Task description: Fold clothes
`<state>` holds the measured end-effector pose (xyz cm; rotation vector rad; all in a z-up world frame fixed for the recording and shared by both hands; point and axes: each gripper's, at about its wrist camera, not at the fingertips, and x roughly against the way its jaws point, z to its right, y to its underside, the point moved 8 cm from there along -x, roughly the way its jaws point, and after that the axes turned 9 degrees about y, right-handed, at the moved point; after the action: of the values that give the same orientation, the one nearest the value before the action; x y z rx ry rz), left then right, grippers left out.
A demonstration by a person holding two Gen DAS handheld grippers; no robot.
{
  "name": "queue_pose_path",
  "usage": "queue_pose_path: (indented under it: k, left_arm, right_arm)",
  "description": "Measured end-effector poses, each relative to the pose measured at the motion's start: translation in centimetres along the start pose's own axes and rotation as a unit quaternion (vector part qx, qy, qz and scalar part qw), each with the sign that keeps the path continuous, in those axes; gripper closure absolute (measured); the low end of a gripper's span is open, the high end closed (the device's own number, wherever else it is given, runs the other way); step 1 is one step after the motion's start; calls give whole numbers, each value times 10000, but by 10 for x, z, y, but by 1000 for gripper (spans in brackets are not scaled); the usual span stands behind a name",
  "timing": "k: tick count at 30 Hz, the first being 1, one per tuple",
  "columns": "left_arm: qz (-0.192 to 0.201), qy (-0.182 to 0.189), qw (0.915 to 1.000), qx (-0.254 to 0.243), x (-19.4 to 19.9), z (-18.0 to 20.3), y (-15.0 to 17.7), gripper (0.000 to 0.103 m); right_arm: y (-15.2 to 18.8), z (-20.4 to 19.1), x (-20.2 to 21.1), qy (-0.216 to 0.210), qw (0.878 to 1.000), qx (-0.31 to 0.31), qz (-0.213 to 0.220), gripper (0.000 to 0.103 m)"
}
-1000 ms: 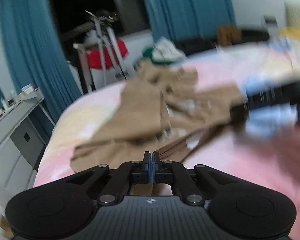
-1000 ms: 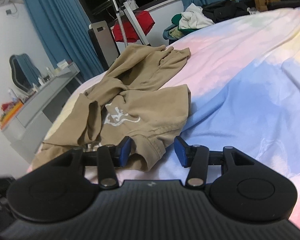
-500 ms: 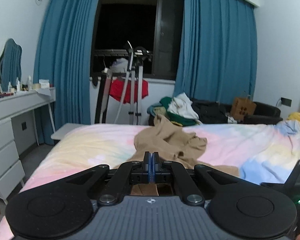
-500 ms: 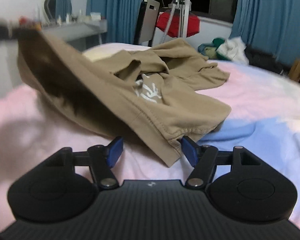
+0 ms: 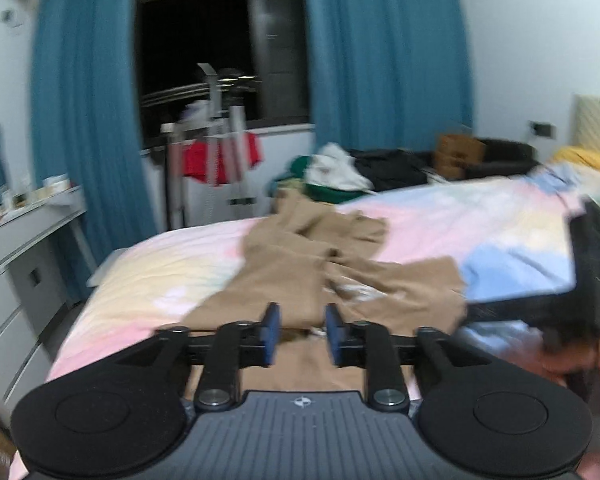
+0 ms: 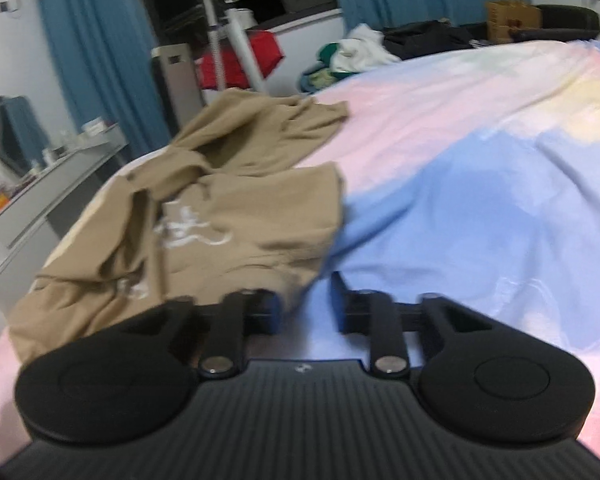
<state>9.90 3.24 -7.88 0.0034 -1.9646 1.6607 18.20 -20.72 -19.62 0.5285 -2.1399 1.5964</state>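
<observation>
Left tool [image 5: 299,330] just opened off limp tan shirt [image 6: 228,208], right tool [image 6: 306,306] closing, seemingly gapped, pastel sheet [image 6: 480,160].

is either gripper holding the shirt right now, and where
Neither: left gripper jaws just opened above the tan shirt's near edge; right gripper jaws, just closing, stand apart beside its corner.

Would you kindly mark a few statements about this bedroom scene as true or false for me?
1. The tan garment lies crumpled on the bed cover. True.
2. The curtains are red. False: the curtains are blue.
3. The garment bears a white print. True.
4. The bed cover is plain white. False: it is pastel pink, blue and yellow.
</observation>
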Motion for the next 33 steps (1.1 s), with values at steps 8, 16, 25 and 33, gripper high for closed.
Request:
queue_pose_path:
  k: [8, 16, 25, 33]
  left_arm:
    - [-505, 84, 9969, -601, -41, 41, 32, 44]
    - [-289, -1032, 9942, -18, -48, 5, 31, 43]
    - [-754, -1865, 9704, 1338, -15, -57, 48, 45]
    - [-809, -1903, 9649, 1619, -7, -58, 57, 61]
  right_arm:
    - [-33, -15, 33, -675, 9956, -492, 430, 95]
    - [-44, -12, 43, -663, 9941, -567, 641, 95]
    - [-46, 3, 39, -163, 9944, -561, 885, 95]
    - [-36, -2, 33, 131, 9965, -95, 816, 93]
